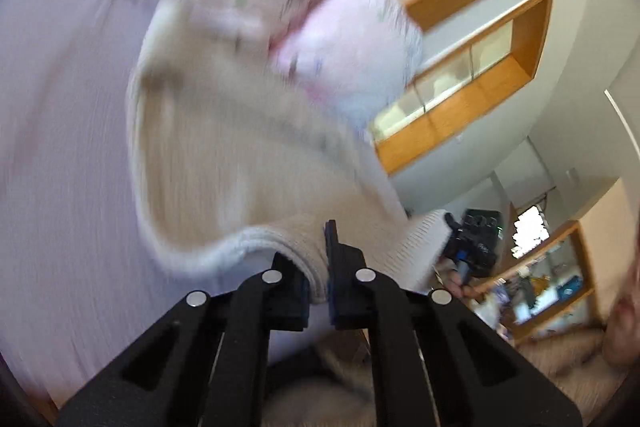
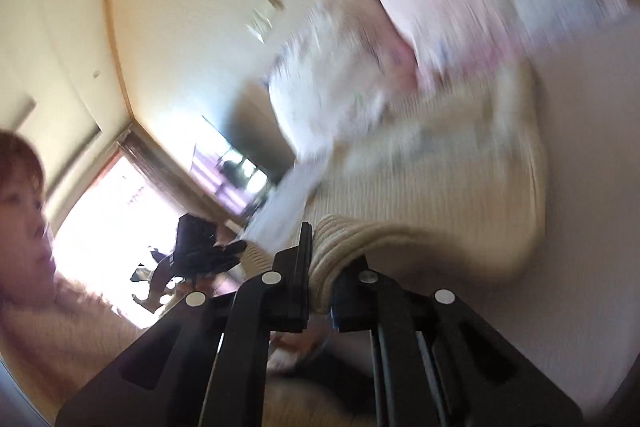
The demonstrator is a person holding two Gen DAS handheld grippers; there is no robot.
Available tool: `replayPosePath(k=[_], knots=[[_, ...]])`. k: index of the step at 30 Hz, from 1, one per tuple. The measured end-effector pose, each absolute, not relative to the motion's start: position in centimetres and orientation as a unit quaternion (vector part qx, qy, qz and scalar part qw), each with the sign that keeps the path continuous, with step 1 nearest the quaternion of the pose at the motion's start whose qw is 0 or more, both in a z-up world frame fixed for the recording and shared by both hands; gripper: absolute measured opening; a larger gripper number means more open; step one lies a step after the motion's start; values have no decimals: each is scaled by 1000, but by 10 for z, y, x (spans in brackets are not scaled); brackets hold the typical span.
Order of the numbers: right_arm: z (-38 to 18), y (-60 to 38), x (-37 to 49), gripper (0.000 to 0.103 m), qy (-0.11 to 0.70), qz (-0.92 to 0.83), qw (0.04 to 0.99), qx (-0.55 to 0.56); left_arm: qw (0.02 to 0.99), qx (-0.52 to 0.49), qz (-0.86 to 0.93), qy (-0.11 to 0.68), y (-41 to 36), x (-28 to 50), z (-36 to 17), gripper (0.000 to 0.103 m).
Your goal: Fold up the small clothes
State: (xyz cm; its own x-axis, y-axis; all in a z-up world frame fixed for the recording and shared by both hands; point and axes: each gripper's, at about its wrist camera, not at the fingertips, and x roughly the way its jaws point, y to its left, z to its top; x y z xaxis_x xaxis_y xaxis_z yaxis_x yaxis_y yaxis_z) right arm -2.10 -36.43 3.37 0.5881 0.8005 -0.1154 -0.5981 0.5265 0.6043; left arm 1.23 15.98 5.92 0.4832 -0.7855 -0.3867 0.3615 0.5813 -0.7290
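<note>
Beige ribbed knit [image 1: 224,163] is clamped at its hem by both tongs, left [image 1: 318,279] and right [image 2: 320,279]; blurred pink-white clothes [image 1: 352,55] lie beyond it

Both cameras sit just behind their own fingers, which fill the 6 o'clock edge of each view, and both are tilted up toward walls and ceiling. The left wrist view looks along the left gripper [image 1: 318,267], very near the beige knit [image 1: 224,163] running to 12 o'clock; the right gripper [image 1: 466,247] shows at 4 o'clock. The right wrist view looks along the right gripper [image 2: 320,267], as near the knit [image 2: 440,195], with the left gripper [image 2: 200,243] at 8 o'clock. Both share the knit and the blurred pale cloth [image 1: 352,51] above it [image 2: 460,7].
</note>
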Motion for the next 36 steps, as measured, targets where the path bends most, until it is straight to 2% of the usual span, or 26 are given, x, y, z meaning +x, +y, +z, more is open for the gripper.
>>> replayPosePath(k=[2,6,8,9,10,11,12,13,14,15,18,24,29,30,31,32,33,36], knots=[[63,-365,30,8,164,385,869,265,834,-283,-334,336,164,49,78,6],[74,-367,124,8,163,284,899,290,866,-305,-259,300,164,150,91,6],[57,-372,175,8,209,193,911,298,874,-301,-231,305,155,190,84,8],[44,-372,197,12,249,152,908,302,880,-281,-213,319,148,210,77,11],[30,-373,211,24,292,116,897,311,880,-271,-200,335,149,224,70,12],[21,-376,215,43,311,103,887,324,875,-277,-190,349,152,229,63,17],[14,-379,213,55,316,102,880,339,864,-302,-189,355,161,228,57,32],[11,-382,206,78,300,112,880,351,858,-323,-196,348,173,222,53,44],[12,-387,193,93,271,120,887,354,860,-328,-190,341,183,215,53,63],[15,-393,180,96,246,121,896,348,862,-326,-184,341,190,210,52,68],[19,-406,163,98,224,131,896,361,852,-312,-180,379,206,200,40,68],[12,-408,168,98,239,154,884,369,818,-311,-196,442,197,201,9,68],[5,-401,162,98,247,177,875,378,825,-297,-180,446,182,199,-1,70],[4,-401,160,98,247,182,874,377,825,-304,-176,443,181,199,-2,66],[4,-401,159,98,246,187,873,378,822,-312,-174,445,180,199,-4,57],[3,-401,157,98,247,196,871,378,814,-324,-166,453,180,201,-9,39],[2,-401,157,98,247,201,869,378,805,-341,-164,457,180,203,-13,30],[1,-403,151,98,249,215,867,375,792,-365,-161,462,179,206,-15,19]])
